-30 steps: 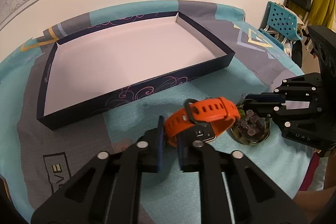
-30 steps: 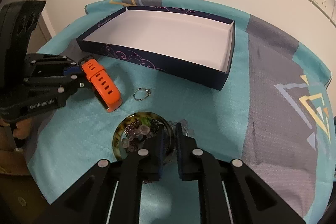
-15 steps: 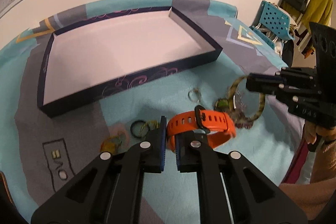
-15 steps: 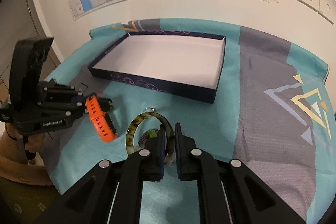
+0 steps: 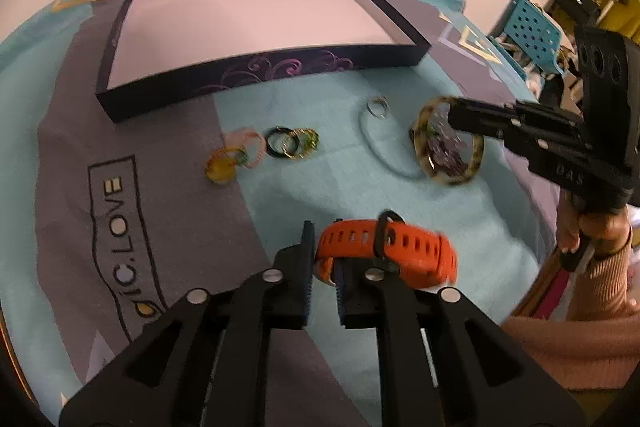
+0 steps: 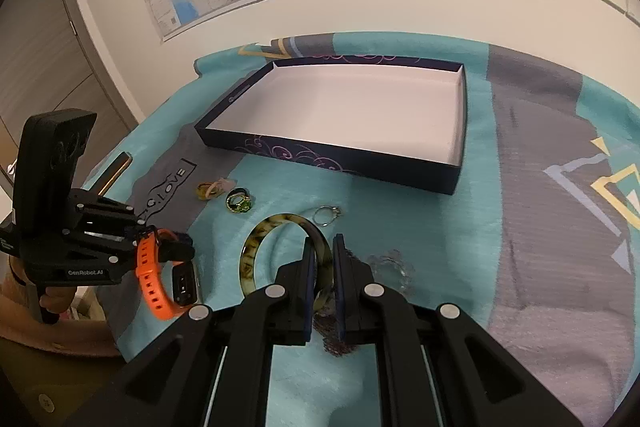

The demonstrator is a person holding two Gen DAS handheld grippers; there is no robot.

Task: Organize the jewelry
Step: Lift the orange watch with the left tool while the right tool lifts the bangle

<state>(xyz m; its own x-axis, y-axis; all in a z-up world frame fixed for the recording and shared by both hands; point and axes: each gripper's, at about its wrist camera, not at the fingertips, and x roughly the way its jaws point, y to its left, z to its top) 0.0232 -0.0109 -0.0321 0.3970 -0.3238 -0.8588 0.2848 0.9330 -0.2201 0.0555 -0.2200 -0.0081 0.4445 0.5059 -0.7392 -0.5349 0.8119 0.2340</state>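
My left gripper (image 5: 323,253) is shut on an orange watch (image 5: 394,247) and holds it above the cloth; it also shows in the right wrist view (image 6: 154,277). My right gripper (image 6: 323,247) is shut on a mottled yellow-brown bangle (image 6: 260,251), lifted off the cloth; the bangle shows in the left wrist view (image 5: 476,159) too. An open dark blue box (image 6: 332,161) with a white inside lies beyond. Several rings lie on the cloth: a green-stone pair (image 6: 239,203), a yellow and pink pair (image 6: 212,189), and a silver ring (image 6: 326,215).
A beaded purple piece (image 6: 338,339) and a clear piece (image 6: 390,265) lie under my right gripper. The teal and grey cloth (image 6: 540,267) covers the table. A wall with a map stands behind. A blue chair (image 5: 536,35) is at the right.
Both grippers have risen and pulled back from the cloth. The watch and the bangle went up with them. The rings on the cloth came into view.
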